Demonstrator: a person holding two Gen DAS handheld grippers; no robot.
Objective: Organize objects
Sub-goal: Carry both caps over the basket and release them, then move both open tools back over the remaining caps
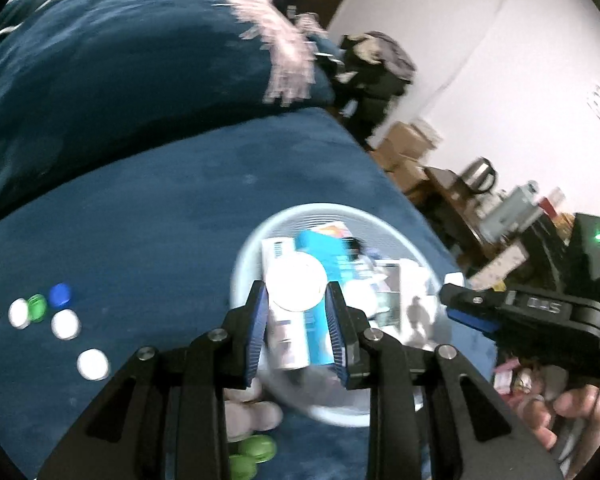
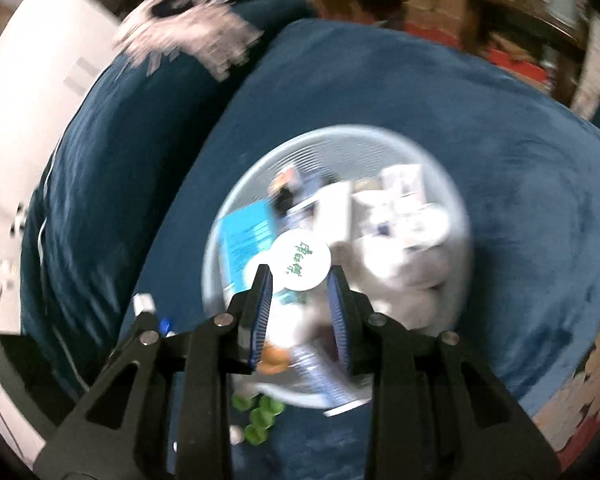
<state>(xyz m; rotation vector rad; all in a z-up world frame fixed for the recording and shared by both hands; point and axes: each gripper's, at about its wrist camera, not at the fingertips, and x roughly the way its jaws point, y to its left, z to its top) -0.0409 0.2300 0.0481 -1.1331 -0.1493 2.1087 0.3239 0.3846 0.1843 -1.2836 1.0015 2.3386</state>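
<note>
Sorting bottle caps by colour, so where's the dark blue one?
In the left wrist view, the dark blue cap lies on the blue blanket at far left, beside a green cap, left of the basket.

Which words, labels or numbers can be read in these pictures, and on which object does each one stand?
"康师傅", it seems, in green: printed cap in the right tool.
Plain cap in the left tool: no text.
Boxes in the basket: print too blurred to read.
</note>
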